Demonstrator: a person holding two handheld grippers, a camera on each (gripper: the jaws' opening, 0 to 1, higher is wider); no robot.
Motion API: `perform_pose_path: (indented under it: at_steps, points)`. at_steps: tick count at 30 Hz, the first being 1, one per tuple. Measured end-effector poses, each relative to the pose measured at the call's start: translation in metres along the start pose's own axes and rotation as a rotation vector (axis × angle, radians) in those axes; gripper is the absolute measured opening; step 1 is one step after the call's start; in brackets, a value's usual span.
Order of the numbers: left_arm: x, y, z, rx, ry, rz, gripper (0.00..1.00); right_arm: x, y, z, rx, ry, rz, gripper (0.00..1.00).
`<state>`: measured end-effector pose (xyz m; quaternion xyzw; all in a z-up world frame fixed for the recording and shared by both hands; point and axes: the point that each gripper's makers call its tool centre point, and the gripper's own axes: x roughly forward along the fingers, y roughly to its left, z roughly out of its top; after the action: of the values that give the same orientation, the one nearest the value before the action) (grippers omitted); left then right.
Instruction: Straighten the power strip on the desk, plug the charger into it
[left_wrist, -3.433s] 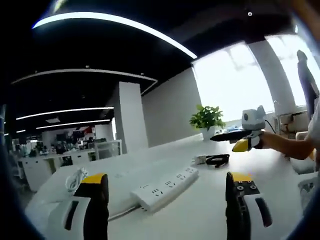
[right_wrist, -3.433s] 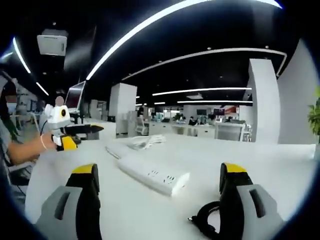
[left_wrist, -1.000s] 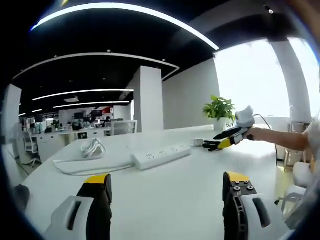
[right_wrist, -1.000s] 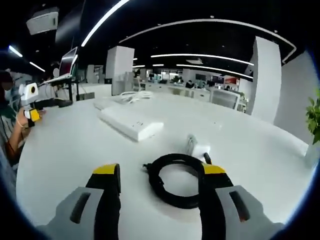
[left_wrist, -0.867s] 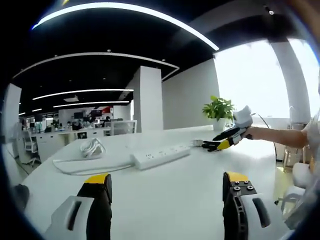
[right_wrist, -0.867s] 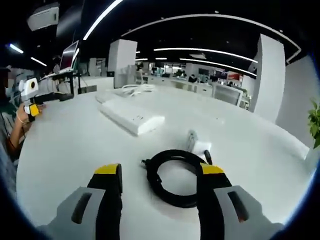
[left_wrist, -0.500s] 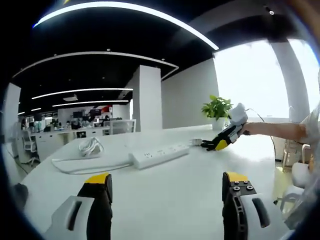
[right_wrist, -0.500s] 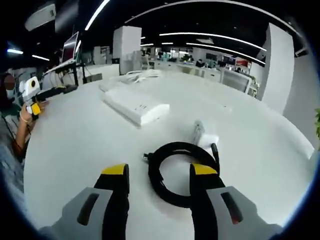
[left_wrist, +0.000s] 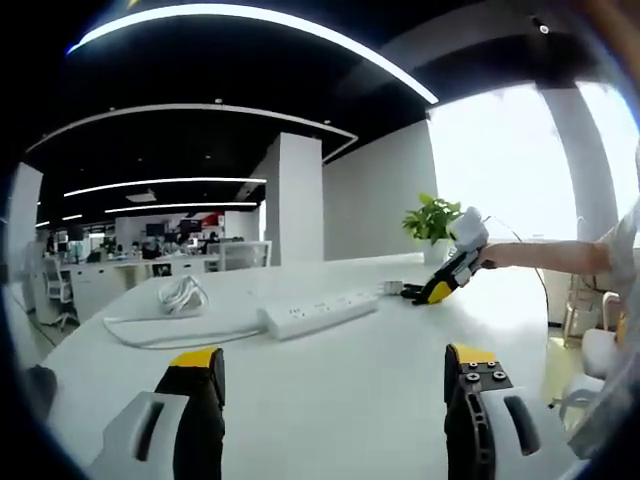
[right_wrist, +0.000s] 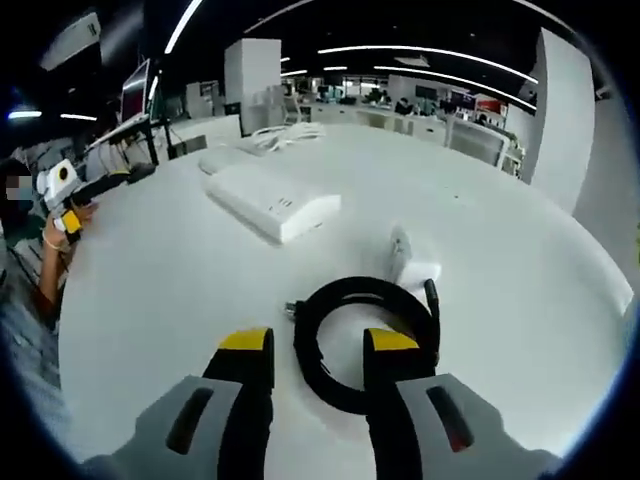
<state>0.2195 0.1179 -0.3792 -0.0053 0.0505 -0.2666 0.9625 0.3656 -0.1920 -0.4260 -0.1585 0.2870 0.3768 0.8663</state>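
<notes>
Left gripper view: wide left tongs (left_wrist: 332, 385) over a white desk (left_wrist: 330, 370) in an open office — right tongs (right_wrist: 318, 345) narrowed around the cable coil (right_wrist: 365, 335).

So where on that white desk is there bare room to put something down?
Bare desk stretches between the left gripper and the power strip. It is crowded by the right gripper, over the coiled black cable beside the white charger.

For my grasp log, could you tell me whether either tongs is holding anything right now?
Nothing is held yet. The right tongs straddle the near loop of the coiled black cable without closing on it; the left tongs hover open above the desk.
</notes>
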Motion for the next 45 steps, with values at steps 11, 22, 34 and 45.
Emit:
perform_pose_path:
  at_steps: [11,22,34,45]
  points:
    - [-0.001,0.001,0.001,-0.003,-0.001,-0.001,0.92,0.003,0.003,-0.003,-0.020,0.067,0.034,0.28]
    - [0.001,0.003,0.001,-0.009,-0.007,0.003,0.92,0.003,0.003,-0.007,-0.038,0.106,0.053,0.17]
    - [0.000,-0.001,-0.004,-0.012,0.009,0.003,0.91,0.003,0.009,-0.006,-0.072,0.141,0.105,0.08]
    - [-0.003,-0.001,-0.005,-0.022,0.009,0.005,0.90,-0.004,0.016,0.009,-0.011,0.083,0.122,0.06]
